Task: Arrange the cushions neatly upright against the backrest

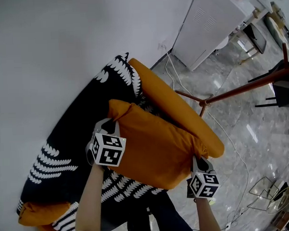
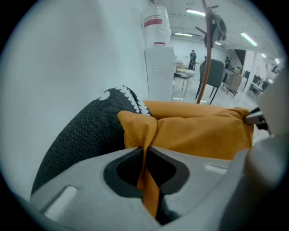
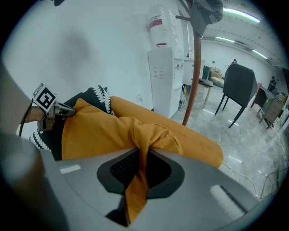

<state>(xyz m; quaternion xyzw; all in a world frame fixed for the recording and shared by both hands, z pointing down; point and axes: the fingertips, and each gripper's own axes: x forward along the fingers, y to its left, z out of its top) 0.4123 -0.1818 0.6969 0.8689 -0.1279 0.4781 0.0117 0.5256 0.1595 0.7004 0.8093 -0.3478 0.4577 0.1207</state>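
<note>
An orange cushion (image 1: pixel 155 150) hangs lifted over the black sofa with its white leaf pattern (image 1: pixel 60 153). My left gripper (image 1: pixel 112 124) is shut on the cushion's upper left corner, and my right gripper (image 1: pixel 199 161) is shut on its right corner. In the left gripper view, orange fabric (image 2: pixel 203 131) is pinched between the jaws of the left gripper (image 2: pixel 145 151). The right gripper view shows the right gripper (image 3: pixel 141 151) pinching a bunched corner of the cushion (image 3: pixel 99 131) the same way. Behind the cushion runs the sofa's long orange edge (image 1: pixel 182 109).
A second orange cushion (image 1: pixel 41 213) lies at the sofa's lower left end. A white wall stands behind the sofa. On the marble floor to the right are a wooden coat stand (image 1: pixel 238 90), a white water dispenser (image 1: pixel 207 25) and white cables (image 1: pixel 230 143).
</note>
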